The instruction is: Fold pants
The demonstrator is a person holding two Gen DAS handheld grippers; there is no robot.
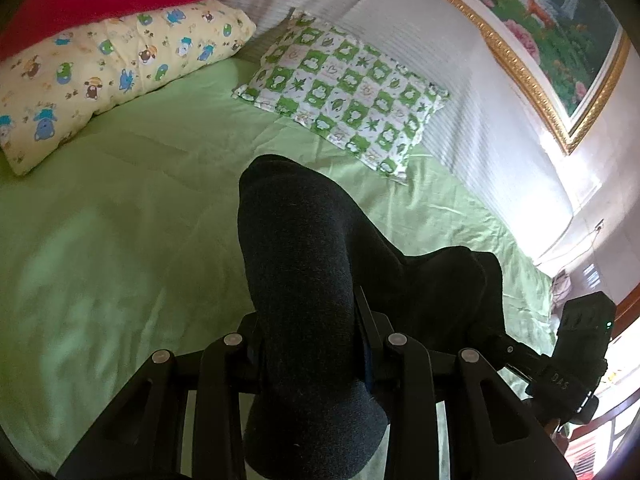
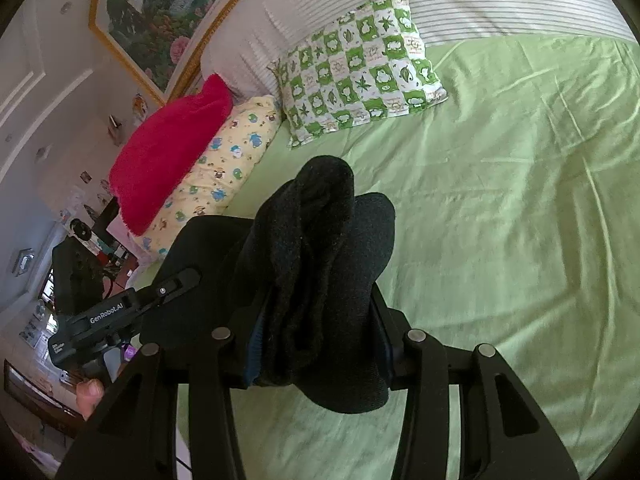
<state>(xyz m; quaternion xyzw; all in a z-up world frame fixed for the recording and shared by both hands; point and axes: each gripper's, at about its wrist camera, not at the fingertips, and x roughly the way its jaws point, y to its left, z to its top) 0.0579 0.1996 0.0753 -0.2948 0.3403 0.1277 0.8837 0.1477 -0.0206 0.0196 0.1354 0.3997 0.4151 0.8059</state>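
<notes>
Pants clamped in both tongs, above bare green sheet

A big bed with a green sheet fills the room. At the head of the bed lie 3 pillows: a green and white checked pillow, a yellow pillow with little animals beside it, and a red pillow on top of the yellow one. Above the bed's striped headboard hangs a gold-framed picture of flowers.
</notes>
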